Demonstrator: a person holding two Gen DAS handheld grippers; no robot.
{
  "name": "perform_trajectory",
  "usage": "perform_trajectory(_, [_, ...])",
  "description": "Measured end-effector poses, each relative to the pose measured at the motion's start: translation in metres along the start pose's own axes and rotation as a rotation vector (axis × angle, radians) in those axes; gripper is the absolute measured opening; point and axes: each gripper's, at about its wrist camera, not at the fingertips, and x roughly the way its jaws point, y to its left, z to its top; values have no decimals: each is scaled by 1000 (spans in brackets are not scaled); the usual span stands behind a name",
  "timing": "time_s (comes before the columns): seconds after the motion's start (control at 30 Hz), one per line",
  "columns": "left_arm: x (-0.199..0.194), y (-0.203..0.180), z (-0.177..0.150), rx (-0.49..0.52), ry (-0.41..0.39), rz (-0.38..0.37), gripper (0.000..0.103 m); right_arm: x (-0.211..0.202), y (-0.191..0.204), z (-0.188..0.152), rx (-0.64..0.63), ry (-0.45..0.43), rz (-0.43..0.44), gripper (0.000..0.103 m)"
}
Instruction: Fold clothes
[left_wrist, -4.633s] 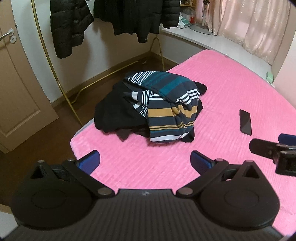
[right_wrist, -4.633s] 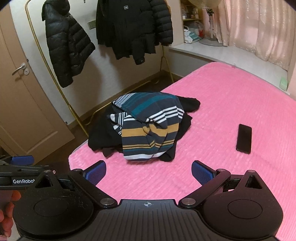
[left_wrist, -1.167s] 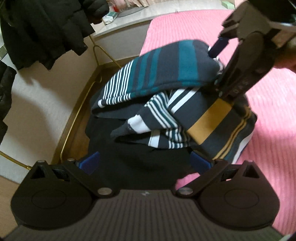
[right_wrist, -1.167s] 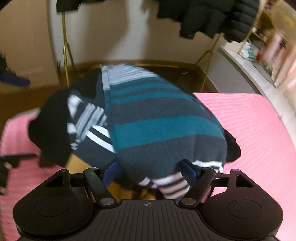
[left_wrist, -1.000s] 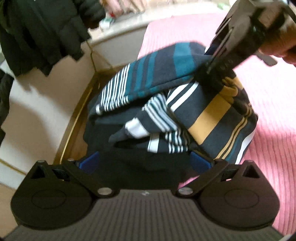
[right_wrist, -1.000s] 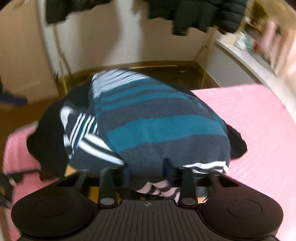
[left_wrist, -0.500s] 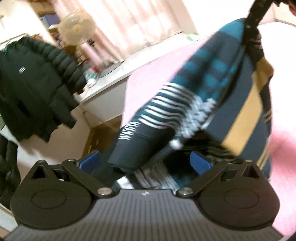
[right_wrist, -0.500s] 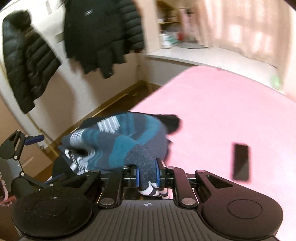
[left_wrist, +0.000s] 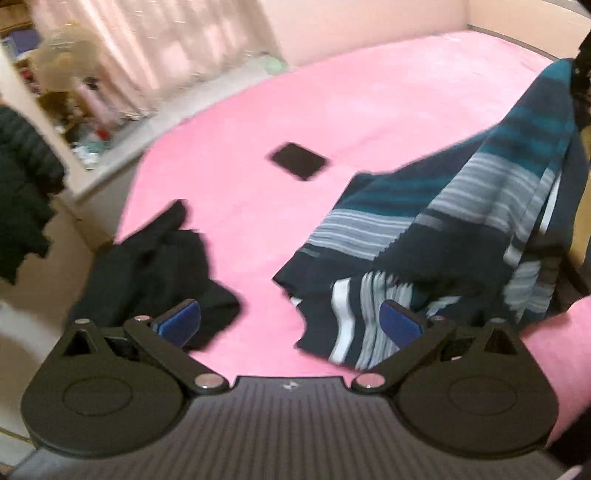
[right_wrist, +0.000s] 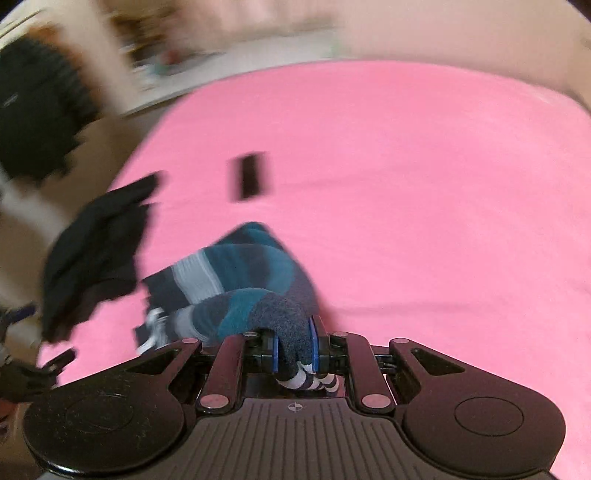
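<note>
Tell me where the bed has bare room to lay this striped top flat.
Widest bare patch: pink bed right of the phone, out to its far edge. Crowded: near-left corner, where black clothes lie, and the right gripper holds the striped top.

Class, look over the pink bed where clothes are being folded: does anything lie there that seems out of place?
Yes: a dark phone lies flat on the pink bed, apart from the striped sweater and black garment; it isn't laundry.
</note>
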Motion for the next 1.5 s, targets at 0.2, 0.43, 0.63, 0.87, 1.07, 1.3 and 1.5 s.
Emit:
perform_trajectory(0.2, [4, -60, 8, 102, 0, -141, 102, -10, -74, -38, 157, 74, -168, 18])
perform_trajectory(0.43, [29, -71, -5, 194, -13, -179, 102, -14, -19, -50, -23, 16, -138, 76])
perform_trajectory(0.63, [50, -63, -21, 63, 36, -144, 102, 60, 56, -22, -384, 89, 60, 77])
perform_trajectory(0.87, [61, -85, -48, -84, 110, -43, 102, 207, 113, 24, -963, 129, 186, 97])
perform_trajectory(1.07, [67, -124, -63, -202, 216, 16, 101, 273, 101, 30, -1107, 218, 223, 38])
perform_trajectory(1.3, [44, -170, -25, -138, 186, -30, 102, 155, -8, 60, -729, 70, 281, 15])
perform_trajectory(1.5, [39, -187, 20, -127, 122, -102, 102, -18, -183, 38, -381, -64, 35, 5])
